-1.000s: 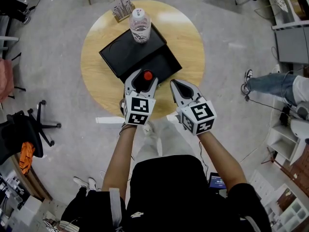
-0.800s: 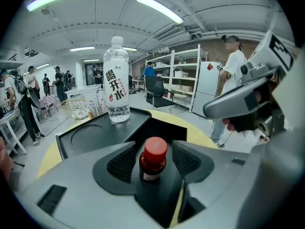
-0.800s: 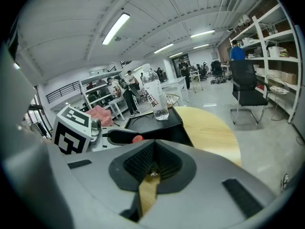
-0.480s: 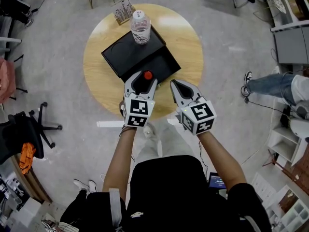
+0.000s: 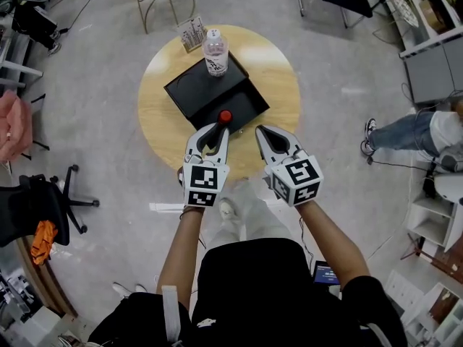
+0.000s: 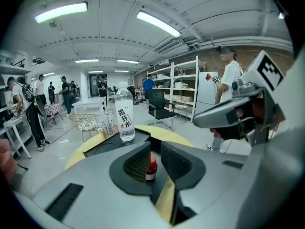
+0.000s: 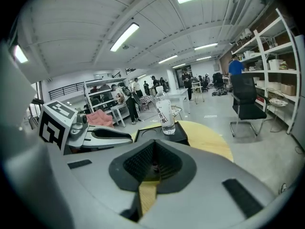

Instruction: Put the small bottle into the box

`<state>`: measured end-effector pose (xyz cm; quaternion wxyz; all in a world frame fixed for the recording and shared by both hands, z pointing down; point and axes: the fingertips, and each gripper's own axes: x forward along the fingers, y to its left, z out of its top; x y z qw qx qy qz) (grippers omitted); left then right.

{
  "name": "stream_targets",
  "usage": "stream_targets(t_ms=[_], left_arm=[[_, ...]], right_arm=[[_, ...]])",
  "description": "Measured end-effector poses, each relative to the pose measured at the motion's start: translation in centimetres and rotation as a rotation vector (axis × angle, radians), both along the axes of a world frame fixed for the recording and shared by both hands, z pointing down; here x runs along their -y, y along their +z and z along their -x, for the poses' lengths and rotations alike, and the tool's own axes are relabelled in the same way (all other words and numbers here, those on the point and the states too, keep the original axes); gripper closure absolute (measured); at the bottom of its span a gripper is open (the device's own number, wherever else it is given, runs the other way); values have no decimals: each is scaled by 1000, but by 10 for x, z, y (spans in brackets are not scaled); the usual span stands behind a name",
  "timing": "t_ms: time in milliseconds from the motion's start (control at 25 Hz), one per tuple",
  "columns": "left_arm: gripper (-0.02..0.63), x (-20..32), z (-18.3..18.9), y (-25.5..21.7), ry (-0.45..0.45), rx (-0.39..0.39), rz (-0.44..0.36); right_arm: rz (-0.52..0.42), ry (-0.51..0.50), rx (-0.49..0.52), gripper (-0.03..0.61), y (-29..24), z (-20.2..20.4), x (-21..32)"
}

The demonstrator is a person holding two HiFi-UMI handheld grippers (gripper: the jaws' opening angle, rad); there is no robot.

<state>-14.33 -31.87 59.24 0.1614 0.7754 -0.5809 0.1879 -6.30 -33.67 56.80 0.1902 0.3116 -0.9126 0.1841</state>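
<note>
Near the frame's centre, left gripper (image 5: 217,127) jaws are closing around the small bottle (image 6: 151,168), likely light, rigid and slick; grip mid-body. Right gripper (image 5: 262,131) jaws sit pressed together.

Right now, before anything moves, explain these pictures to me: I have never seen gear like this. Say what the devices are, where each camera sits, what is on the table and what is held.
There is no robot here. A person holds a two-jaw gripper in each hand, and the marker cubes are part of the grippers. One picture comes from a camera on the person's head, looking steeply down. The other two come from cameras that ride on each gripper and look along its jaws. On the round table lies a black box. A water bottle stands on its far corner, with a card stand behind it. The left gripper is closing its jaws round a small red-capped bottle by the box's near edge; a slim gap shows on one side. The right gripper is shut and empty, beside the left.
</note>
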Motion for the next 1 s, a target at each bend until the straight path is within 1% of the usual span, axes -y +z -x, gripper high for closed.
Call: stream_targets(t_ms=[120, 200, 360, 520, 680, 1000], left_arm=[[567, -19, 1, -28, -12, -4, -45], [579, -33, 4, -46, -20, -20, -75], [600, -63, 5, -80, -16, -25, -133], [601, -95, -2, -113, -15, -61, -185], [601, -126, -8, -147, -9, -40, -241], [602, -184, -17, -208, 1, -39, -340]], right_arm=[[-37, -3, 17, 580, -20, 1, -15], [-64, -1, 28, 578, -34, 2, -25], [-118, 7, 51, 578, -61, 3, -47], [-175, 13, 79, 579, -91, -2, -73], [-230, 15, 105, 579, -122, -7, -102], [-324, 21, 157, 580, -176, -16, -154]])
